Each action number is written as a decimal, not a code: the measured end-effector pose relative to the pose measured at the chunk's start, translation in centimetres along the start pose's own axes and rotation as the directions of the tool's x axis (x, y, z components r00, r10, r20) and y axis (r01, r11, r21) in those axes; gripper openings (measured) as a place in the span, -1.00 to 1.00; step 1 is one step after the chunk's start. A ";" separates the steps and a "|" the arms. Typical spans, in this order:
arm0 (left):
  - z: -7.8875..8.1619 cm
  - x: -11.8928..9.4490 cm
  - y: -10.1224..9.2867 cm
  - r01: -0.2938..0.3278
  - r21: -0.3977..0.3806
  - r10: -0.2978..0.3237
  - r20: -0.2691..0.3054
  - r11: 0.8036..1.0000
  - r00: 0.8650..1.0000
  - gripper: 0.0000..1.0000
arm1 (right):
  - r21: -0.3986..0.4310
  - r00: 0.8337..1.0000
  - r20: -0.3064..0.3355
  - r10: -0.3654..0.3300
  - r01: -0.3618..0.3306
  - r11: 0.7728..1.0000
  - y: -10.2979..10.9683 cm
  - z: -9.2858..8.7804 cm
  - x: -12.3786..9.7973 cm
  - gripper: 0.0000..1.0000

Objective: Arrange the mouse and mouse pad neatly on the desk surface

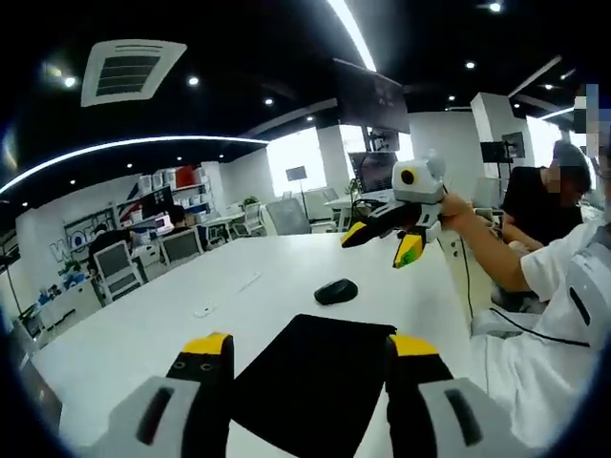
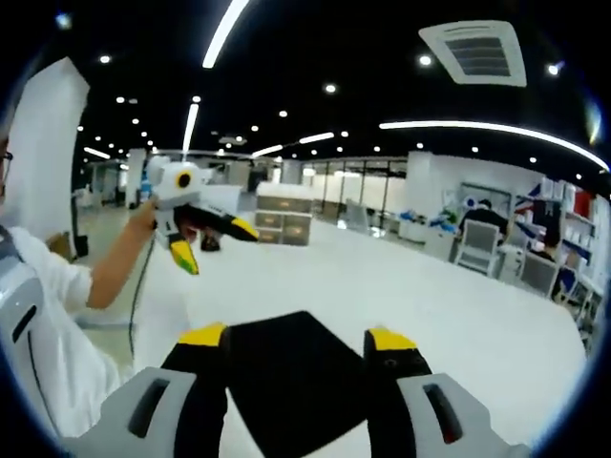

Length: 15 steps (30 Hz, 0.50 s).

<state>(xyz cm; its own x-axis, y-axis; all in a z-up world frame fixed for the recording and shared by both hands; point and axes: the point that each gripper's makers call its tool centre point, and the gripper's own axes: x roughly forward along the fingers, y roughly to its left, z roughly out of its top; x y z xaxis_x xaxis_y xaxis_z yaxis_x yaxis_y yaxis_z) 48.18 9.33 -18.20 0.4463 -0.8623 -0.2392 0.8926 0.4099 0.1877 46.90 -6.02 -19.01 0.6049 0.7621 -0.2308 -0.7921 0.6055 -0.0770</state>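
Observation:
A black mouse pad (image 1: 315, 377) lies on the white table (image 1: 153, 320), just beyond my left gripper (image 1: 311, 345), whose yellow-tipped jaws stand wide open above its near edge. A black mouse (image 1: 336, 291) sits on the table a little past the pad's far edge. My right gripper (image 1: 380, 242) hangs in the air beyond the mouse, held by a hand, jaws apart. In the right gripper view the mouse pad (image 2: 286, 377) lies between and beyond the open right gripper (image 2: 296, 336). The left gripper (image 2: 215, 244) is held up at the left, open.
Two small white items (image 1: 205, 310) (image 1: 250, 281) lie on the table left of the mouse. A person in white (image 1: 563, 286) stands at the table's right edge, and another sits behind (image 1: 539, 196). Office chairs (image 1: 115, 267) and desks line the far side.

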 end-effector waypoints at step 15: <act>-1.1 -3.5 1.4 -0.052 -0.112 0.063 0.100 0.992 0.993 0.21 | 0.047 0.998 0.056 -0.041 0.039 0.998 0.1 0.1 -2.2 0.04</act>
<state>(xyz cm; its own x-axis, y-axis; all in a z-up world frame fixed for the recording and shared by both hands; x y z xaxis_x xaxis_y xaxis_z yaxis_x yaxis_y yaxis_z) 47.92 13.23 -18.12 0.4933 -0.8601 -0.1300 0.8697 0.4849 0.0920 45.51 -7.67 -18.42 0.6406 0.7481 -0.1732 -0.7636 0.6445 -0.0403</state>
